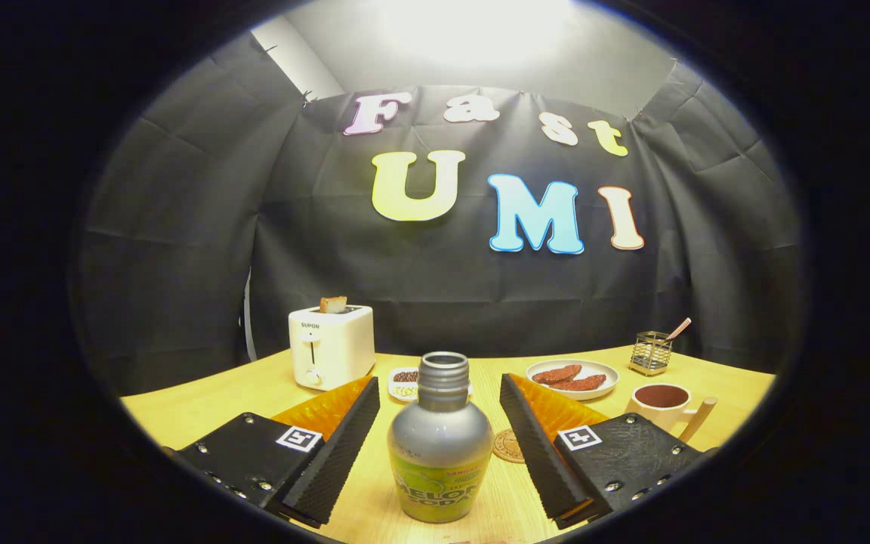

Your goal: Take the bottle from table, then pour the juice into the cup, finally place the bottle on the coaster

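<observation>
An uncapped bottle (441, 446) stands upright between the gripper (439, 393) fingers, spread apart, untouched. The take step is underway; next, squeeze its body. The cup (661, 404) sits right of the bottle.

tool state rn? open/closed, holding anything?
Tool: open, holding nothing. The uncapped silver metal bottle with the green label stands upright on the wooden table between its spread fingers, gaps visible on both sides.

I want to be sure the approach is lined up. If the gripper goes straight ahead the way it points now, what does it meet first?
Most likely the bottle. It stands upright between the open fingers of the gripper, neither finger touching it, so it is already in the line. The small dish lies behind it.
</observation>
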The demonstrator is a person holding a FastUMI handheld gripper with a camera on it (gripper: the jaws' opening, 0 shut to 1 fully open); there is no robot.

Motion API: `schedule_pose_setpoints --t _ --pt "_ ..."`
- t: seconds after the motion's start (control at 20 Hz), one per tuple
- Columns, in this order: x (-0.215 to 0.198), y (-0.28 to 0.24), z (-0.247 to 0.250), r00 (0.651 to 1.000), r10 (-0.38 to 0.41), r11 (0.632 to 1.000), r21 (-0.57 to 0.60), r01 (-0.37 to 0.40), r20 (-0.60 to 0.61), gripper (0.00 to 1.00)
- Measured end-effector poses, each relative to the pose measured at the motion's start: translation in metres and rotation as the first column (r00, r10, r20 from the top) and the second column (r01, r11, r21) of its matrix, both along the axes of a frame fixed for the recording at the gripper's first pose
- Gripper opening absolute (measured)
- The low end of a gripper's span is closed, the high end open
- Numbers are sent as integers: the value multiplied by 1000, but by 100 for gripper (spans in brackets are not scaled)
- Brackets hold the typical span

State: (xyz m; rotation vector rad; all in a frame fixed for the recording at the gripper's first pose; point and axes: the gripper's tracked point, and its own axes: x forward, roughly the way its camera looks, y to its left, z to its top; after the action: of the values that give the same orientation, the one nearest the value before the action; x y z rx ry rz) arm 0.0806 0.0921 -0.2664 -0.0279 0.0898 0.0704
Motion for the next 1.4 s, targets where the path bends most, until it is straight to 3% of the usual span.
schedule_pose_setpoints --t 0.45,0.55,0.85,1.15,1.4 --pt "3 6 -29 999 34 999 -32 -35 -31 97" --pt "2 5 -30 999 34 999 -31 -36 -38 82" --pt "-5 -23 -13 998 -48 997 -64 45 -46 79" --pt "5 -54 16 996 -84 990 114 86 -27 79" --pt "17 -80 22 994 -100 942 318 106 -36 79"
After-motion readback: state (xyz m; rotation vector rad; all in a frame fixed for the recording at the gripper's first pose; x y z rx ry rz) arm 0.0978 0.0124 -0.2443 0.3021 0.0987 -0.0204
